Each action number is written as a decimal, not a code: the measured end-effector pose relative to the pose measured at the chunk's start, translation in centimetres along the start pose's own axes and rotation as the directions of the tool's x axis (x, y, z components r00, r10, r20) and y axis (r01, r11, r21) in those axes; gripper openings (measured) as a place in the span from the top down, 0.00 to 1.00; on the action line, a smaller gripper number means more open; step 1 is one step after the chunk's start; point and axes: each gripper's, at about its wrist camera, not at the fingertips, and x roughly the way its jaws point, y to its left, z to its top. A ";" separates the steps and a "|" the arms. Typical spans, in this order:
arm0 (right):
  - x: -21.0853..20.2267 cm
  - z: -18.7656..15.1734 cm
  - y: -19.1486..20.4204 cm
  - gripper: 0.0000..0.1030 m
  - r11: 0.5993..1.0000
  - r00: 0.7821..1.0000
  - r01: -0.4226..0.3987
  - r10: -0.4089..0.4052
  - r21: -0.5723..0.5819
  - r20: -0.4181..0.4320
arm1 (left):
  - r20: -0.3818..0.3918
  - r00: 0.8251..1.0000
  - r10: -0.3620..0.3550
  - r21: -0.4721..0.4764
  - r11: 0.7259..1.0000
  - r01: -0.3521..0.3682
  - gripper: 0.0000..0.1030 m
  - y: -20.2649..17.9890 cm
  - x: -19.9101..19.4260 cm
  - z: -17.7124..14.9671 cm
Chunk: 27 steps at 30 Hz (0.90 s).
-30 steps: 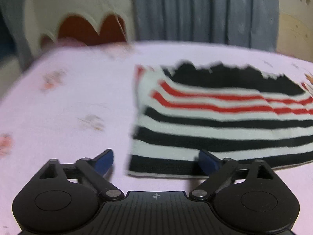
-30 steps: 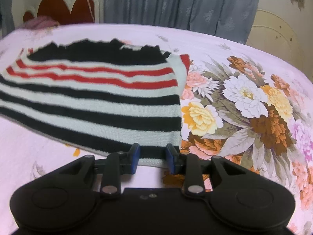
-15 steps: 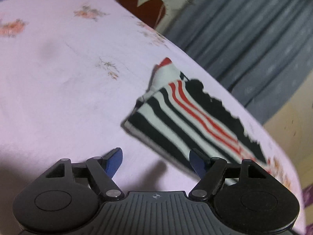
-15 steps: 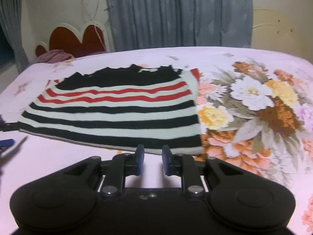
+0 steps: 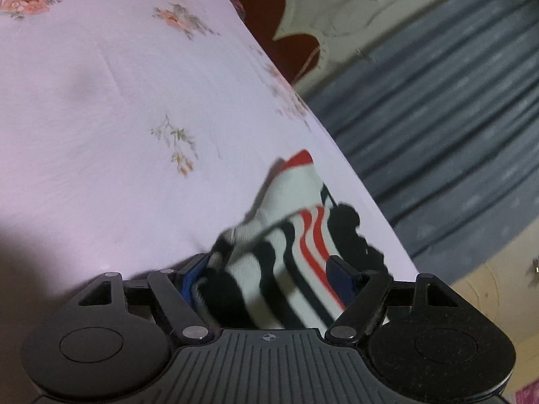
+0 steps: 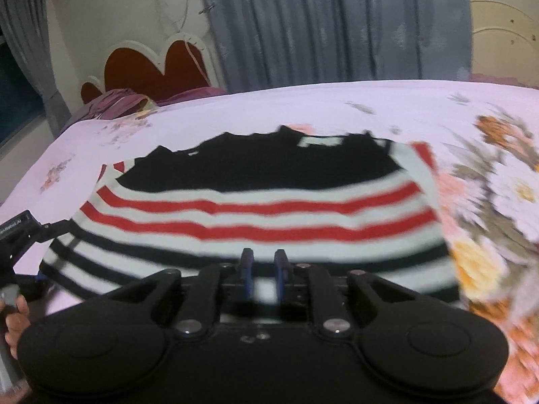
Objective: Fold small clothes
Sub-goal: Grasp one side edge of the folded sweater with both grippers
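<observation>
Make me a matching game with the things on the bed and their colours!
Things:
1. sweater
2. curtain
3. bedsheet
4. headboard

Colours:
A. grey-blue
B. pale pink with flowers
C. dark red with a cream edge
D. black, white and red stripes

Pairs: 1-D, 2-A, 3-B, 4-C

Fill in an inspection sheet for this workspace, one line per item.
Surface: pink floral bedsheet, big flower print at its right side.
Job's things: one striped garment, red, white and black, lying on the sheet.
Clutter: purple cloth by the headboard.
Grippers: left gripper has just been closing, garment's corner between its jaws, grip unclear; right gripper has been closing on the near hem.
Cables: thin cord hanging on the wall.
Surroundings: grey curtain, cream wall.
</observation>
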 end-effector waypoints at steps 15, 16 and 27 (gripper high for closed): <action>6.7 1.4 2.5 1.00 0.995 0.996 0.000 -0.008 -0.099 -0.085 | -0.037 0.998 -0.048 -0.028 0.998 0.047 0.74 1.7 1.4 1.0; 6.7 1.3 2.5 1.00 0.994 0.997 0.002 -0.011 -0.107 -0.082 | -0.042 0.998 -0.053 -0.033 0.998 0.051 0.74 1.7 1.5 1.2; 6.9 1.6 1.8 1.00 0.997 0.997 -0.038 0.033 -0.073 -0.074 | -0.009 0.989 -0.145 0.154 0.977 0.145 0.74 -5.1 -0.9 1.8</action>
